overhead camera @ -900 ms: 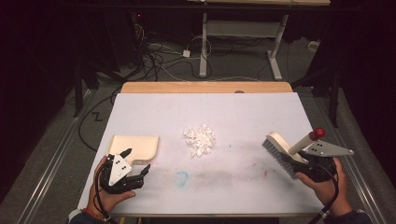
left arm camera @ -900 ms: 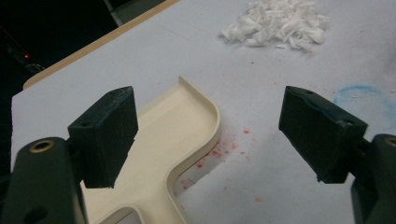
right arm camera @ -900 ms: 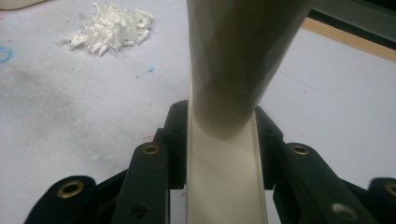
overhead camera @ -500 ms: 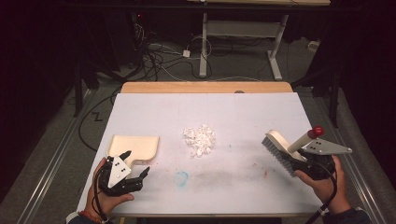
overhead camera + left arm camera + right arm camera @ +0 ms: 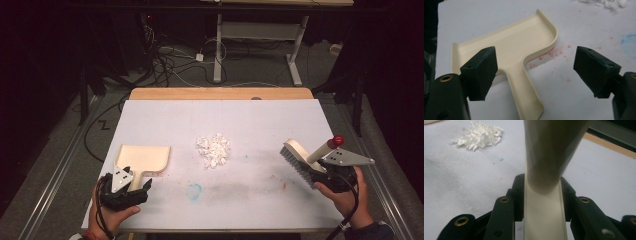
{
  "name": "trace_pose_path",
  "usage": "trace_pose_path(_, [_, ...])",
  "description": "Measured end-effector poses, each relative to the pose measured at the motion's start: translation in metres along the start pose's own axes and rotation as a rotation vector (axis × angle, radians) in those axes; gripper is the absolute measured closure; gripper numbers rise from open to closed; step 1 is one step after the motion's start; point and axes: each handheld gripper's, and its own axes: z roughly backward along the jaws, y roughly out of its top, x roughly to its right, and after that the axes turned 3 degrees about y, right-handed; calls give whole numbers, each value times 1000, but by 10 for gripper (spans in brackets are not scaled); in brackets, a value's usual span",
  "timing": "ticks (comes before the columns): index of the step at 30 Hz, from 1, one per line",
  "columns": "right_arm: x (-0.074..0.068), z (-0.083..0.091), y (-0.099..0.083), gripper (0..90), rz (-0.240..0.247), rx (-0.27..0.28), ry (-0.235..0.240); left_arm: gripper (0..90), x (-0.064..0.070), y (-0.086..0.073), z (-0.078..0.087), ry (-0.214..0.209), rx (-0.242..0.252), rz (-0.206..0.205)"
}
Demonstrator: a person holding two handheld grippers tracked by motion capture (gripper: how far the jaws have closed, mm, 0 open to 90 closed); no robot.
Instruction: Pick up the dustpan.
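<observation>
While empty, dustpan (image 5: 145, 158) beside scraps (image 5: 214, 149)

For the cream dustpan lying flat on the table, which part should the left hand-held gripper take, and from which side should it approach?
Take the dustpan by its narrow handle, coming from the person's side, low along the table. The handle points back toward the open left hand-held gripper and is slim enough to fit between its jaws, while the wide tray is not. It probably needs centring first, since the handle sits nearer one jaw.

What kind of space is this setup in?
Likely a lab or workshop recording bay: a white-topped table under bright light with dark surroundings, loose cables on the floor behind it, and a bare workbench frame at the back.
</observation>
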Motion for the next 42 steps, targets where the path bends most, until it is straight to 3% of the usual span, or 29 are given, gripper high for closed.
trace_pose_path(2, [1,0,0,667,-3,1,2,181,-5,-4,-1,-2,-34,36])
trace_pose_path(6, [0,-1,0,667,-2,-3,6,182,-15,-8,-14,10,-153,117])
trace_pose_path(8, [0,-1,0,667,0,-1,7,193,-19,-9,-20,-7,-179,152])
trace_pose_path(9, [0,-1,1,666,-2,-2,7,195,-19,-9,-20,-7,-179,152])
trace_pose_path(10, [0,-1,0,666,-4,-2,7,200,-23,-9,-26,-26,-190,193])
trace_pose_path(11, [1,-2,0,666,-5,-3,7,207,-23,-9,-26,-26,-190,193])
trace_pose_path(12, [1,-3,0,666,-6,-6,9,213,-25,-7,-33,-31,-194,218])
trace_pose_path(19, [0,-4,0,666,-4,-9,14,270,-21,-3,-45,-1,-192,218])
trace_pose_path(22, [0,-5,0,666,-10,-15,21,376,-21,-5,-45,-17,-178,211])
trace_pose_path(25, [-1,-6,-1,666,-10,-20,20,582,-30,-7,-42,-13,-171,240])
trace_pose_path(29, [0,-6,0,666,-9,-17,22,623,-29,-4,-42,-2,-189,183])
trace_pose_path(34, [-1,-7,-1,666,-10,-22,28,627,-37,-1,-43,-48,-201,169])
trace_pose_path(42, [1,-7,-2,666,-15,-22,27,629,-41,13,-34,-87,-227,53])
